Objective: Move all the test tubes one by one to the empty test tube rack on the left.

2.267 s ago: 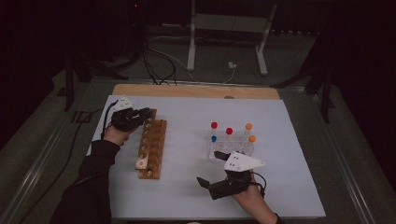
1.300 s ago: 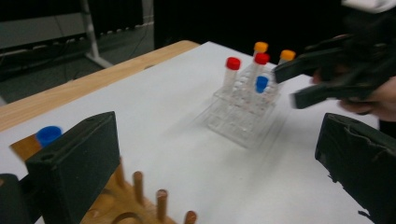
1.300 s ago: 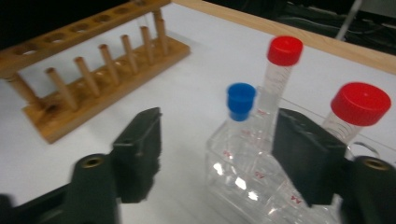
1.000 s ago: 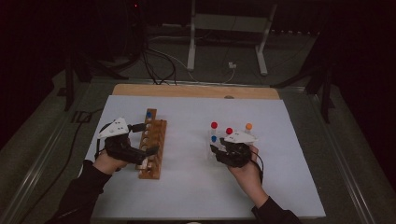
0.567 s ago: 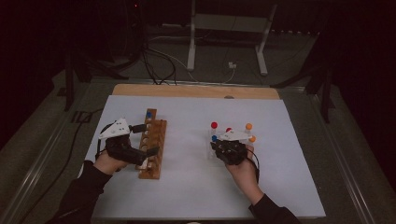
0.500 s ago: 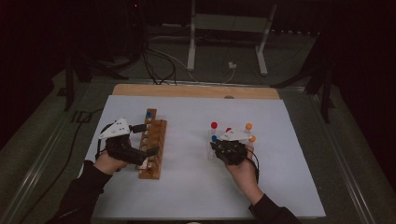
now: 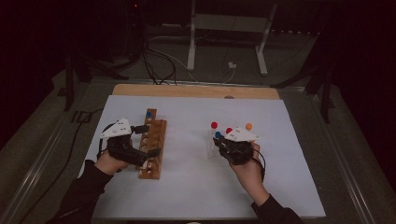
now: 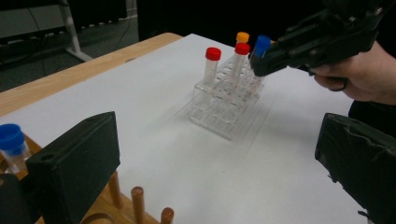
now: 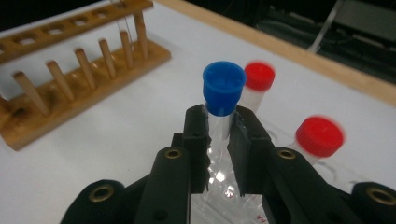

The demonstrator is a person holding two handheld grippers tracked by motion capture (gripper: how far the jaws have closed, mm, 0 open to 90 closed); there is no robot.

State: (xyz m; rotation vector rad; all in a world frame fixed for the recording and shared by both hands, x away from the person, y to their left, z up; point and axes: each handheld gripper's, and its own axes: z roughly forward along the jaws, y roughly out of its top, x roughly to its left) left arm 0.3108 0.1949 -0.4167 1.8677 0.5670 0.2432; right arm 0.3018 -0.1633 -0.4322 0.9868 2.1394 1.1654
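Observation:
My right gripper (image 7: 219,141) (image 9: 219,126) is shut on a clear tube with a blue cap (image 9: 224,88) (image 7: 217,135), held upright just above the clear plastic rack (image 7: 208,148) (image 8: 219,112). Two red-capped tubes (image 9: 320,135) (image 7: 214,125) and an orange-capped one (image 7: 249,126) stand in that rack. My left gripper (image 7: 147,140) (image 8: 215,177) stands wide open across the wooden rack (image 7: 161,135) (image 9: 70,84), with nothing pressed between its fingers. Another blue-capped tube (image 7: 149,114) (image 8: 11,140) stands at the far end of the wooden rack.
Both racks sit on a white sheet (image 7: 196,186) over a wooden board (image 7: 196,91). Metal stand legs (image 7: 229,42) and cables lie on the dark floor beyond the table. The sheet's edges run close to both forearms.
My right hand came from the near edge up to the clear rack, shut on the blue-capped tube and lifted a little. My left hand slid from the wooden rack's far end to its middle.

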